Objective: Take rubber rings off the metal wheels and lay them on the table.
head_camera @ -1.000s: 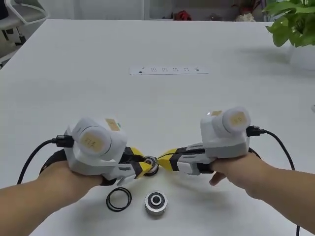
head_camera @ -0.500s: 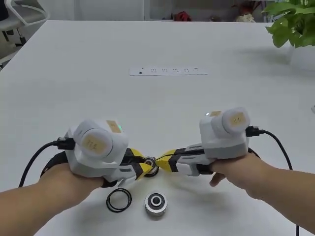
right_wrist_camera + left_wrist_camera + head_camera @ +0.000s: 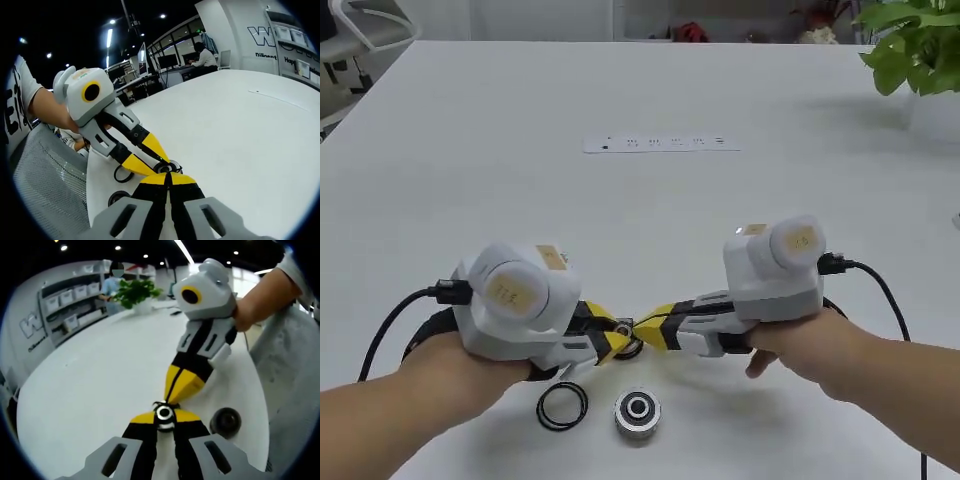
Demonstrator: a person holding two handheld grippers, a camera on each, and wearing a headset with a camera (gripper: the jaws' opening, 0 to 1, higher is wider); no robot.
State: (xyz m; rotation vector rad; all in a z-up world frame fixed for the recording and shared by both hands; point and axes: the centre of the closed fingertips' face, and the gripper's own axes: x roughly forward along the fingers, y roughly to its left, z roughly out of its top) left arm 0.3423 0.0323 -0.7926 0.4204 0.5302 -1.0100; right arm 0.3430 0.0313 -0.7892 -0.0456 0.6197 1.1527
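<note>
My left gripper [image 3: 165,419] is clamped on a small metal wheel [image 3: 164,413], held just above the table [image 3: 650,200]. My right gripper [image 3: 167,175] is pinched shut at the wheel's rim; whether it has caught any rubber I cannot tell. Below lie loose black rings [image 3: 561,405] beside a second wheel [image 3: 637,411] that looks bare. I judge the task about midway.

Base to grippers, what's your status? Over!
Left gripper shut on held wheel. Right gripper shut at its rim. On table: loose ring, spare wheel; nothing in the way.
</note>
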